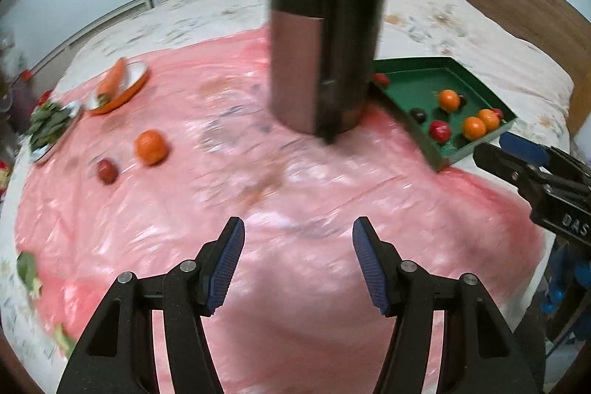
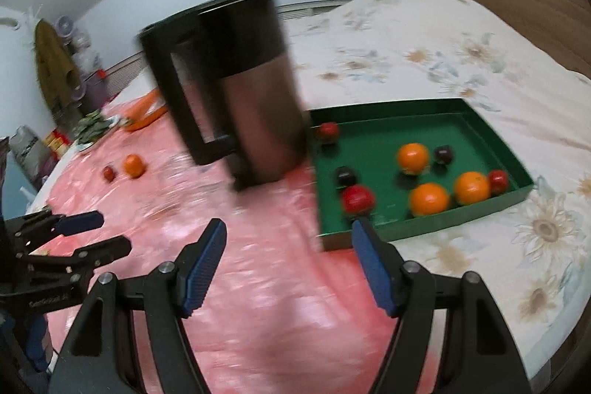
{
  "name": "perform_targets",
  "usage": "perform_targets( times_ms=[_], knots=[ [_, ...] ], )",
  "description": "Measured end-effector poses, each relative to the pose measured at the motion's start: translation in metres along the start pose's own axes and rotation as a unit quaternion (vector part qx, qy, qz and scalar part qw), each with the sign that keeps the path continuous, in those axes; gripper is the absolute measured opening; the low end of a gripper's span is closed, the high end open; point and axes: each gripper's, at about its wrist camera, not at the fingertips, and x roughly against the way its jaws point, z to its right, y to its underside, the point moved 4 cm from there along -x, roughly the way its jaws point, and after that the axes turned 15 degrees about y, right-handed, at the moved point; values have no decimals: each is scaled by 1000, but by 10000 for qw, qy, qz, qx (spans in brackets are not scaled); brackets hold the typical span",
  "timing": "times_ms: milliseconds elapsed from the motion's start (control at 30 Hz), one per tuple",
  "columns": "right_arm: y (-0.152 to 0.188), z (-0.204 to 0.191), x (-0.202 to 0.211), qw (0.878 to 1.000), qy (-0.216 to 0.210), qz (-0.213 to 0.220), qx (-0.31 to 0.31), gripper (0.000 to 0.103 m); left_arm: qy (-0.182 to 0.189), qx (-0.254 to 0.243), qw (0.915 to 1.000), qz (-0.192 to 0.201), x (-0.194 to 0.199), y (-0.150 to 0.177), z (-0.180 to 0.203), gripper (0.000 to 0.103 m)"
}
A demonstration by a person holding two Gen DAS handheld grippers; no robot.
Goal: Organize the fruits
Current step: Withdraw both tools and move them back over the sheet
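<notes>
A green tray (image 2: 491, 132) lies at the right on the bed and holds several oranges, red fruits and dark fruits; it also shows in the left wrist view (image 1: 406, 72). A loose orange (image 1: 150, 147) and a small red fruit (image 1: 107, 171) lie on the pink sheet at the left; both show small in the right wrist view, the orange (image 2: 133, 165) beside the red fruit (image 2: 108, 173). My left gripper (image 1: 298, 263) is open and empty above the pink sheet. My right gripper (image 2: 288, 263) is open and empty by the tray's near corner.
A tall black and steel jug (image 1: 323, 36) stands mid-sheet next to the tray; it also shows in the right wrist view (image 2: 236, 84). An orange plate with a carrot (image 1: 118, 87) and a dish of green leaves (image 1: 50, 126) sit far left. The pink sheet (image 1: 295, 180) covers a floral bedspread.
</notes>
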Motion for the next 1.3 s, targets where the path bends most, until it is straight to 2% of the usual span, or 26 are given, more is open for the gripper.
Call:
perform_targets(
  times_ms=[200, 433, 767, 900, 1133, 1300],
  knots=[
    [9, -50, 10, 9995, -272, -34, 186, 97, -179, 304, 9994, 62, 23, 23, -39, 55],
    [6, -102, 13, 9973, -551, 3, 488, 97, -337, 667, 9970, 183, 41, 36, -86, 55],
    [9, -158, -6, 9927, -816, -180, 866, 97, -619, 1043, 9921, 326, 51, 47, -147, 55],
    [5, -181, -18, 9899, -954, -233, 1026, 97, -664, 1084, 9913, 355, 50, 41, -173, 55],
    [-25, -231, -44, 9834, -1195, -153, 1359, 97, -537, 1026, 9926, 369, 37, 10, -209, 55],
    [-46, -270, -76, 9779, -1435, -279, 1494, 94, -477, 1014, 9936, 164, 11, -10, -235, 55]
  ],
)
